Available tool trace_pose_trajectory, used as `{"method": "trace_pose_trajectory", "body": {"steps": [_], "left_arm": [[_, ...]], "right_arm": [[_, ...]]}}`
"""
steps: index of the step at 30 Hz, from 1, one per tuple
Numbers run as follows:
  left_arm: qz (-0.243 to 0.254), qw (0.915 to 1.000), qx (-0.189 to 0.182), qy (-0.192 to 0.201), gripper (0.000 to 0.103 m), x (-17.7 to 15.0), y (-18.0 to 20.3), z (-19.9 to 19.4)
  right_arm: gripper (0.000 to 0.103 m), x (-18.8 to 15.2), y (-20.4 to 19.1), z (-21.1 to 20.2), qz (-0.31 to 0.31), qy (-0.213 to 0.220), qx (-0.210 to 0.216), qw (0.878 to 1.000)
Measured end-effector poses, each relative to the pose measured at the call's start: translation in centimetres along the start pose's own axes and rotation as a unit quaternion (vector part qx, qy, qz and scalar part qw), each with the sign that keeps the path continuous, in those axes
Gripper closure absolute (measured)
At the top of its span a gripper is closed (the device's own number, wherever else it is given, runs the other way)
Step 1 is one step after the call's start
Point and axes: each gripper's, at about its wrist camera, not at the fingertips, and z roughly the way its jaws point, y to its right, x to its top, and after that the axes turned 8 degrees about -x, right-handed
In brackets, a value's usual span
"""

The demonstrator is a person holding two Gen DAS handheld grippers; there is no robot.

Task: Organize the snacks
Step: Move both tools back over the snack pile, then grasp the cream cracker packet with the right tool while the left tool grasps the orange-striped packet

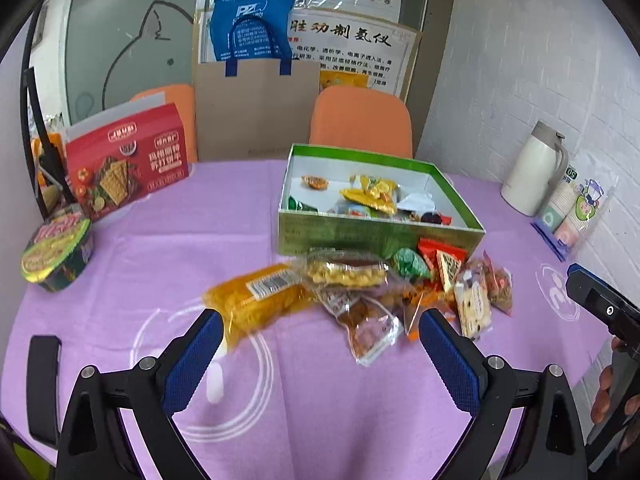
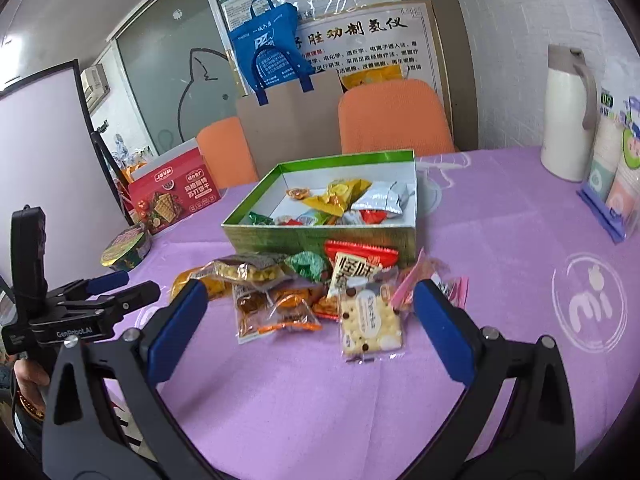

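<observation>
A green open box point(image 1: 360, 236) point(image 2: 320, 236) with several snack packets inside stands on the purple table. In front of it lies a loose pile of snacks: an orange packet point(image 1: 260, 300), a clear pack of yellow puffs point(image 1: 344, 272) point(image 2: 244, 270), a brown packet point(image 1: 368, 328) point(image 2: 272, 312), a white biscuit pack point(image 1: 474, 304) point(image 2: 370, 322), a red packet point(image 2: 360, 258). My left gripper point(image 1: 320, 328) is open and empty just before the pile. My right gripper point(image 2: 308, 300) is open and empty, its jaws either side of the pile's near edge. The left gripper shows in the right wrist view point(image 2: 108, 288).
A red cracker box point(image 1: 128, 164) point(image 2: 176, 196) and an instant noodle bowl point(image 1: 56, 252) point(image 2: 126, 248) stand at the left. A white thermos point(image 1: 534, 170) point(image 2: 568, 116) and packed paper cups point(image 1: 572, 216) point(image 2: 616, 176) stand at the right by the wall. Orange chairs point(image 1: 360, 120) stand behind the table.
</observation>
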Motion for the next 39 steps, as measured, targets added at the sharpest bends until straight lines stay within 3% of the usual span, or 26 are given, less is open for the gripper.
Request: {"method": "trace_pose_trajectory", "body": {"steps": [5,10,17,25,31,39], "left_arm": [[-0.032,0.9988,-0.011,-0.035,0.003,-3.7,-1.1,1.5],[-0.047,0.9975,-0.013,-0.051,0.003,-5.1,-1.8,2.3],[-0.038,0.9983,-0.017,-0.04,0.003,-4.5,-1.6,2.4],[0.012,0.9976,-0.052,-0.044,0.003,-2.8,1.8,4.3],[0.055,0.9949,-0.067,-0.051,0.004,-1.9,4.8,6.2],[0.043,0.9951,-0.074,-0.05,0.009,-1.3,4.8,6.7]], "right_arm": [[0.001,-3.6,0.7,2.0,0.013,-0.045,-0.003,0.999],[0.002,-5.6,0.2,3.9,0.002,-0.076,-0.012,0.997],[0.009,-5.9,0.1,4.6,-0.013,-0.078,-0.02,0.997],[0.031,-6.7,2.1,5.5,0.003,-0.101,-0.044,0.994],[0.031,-6.0,3.2,5.8,0.0,-0.097,-0.049,0.994],[0.029,-4.6,3.3,9.8,-0.011,-0.108,-0.061,0.992]]}}
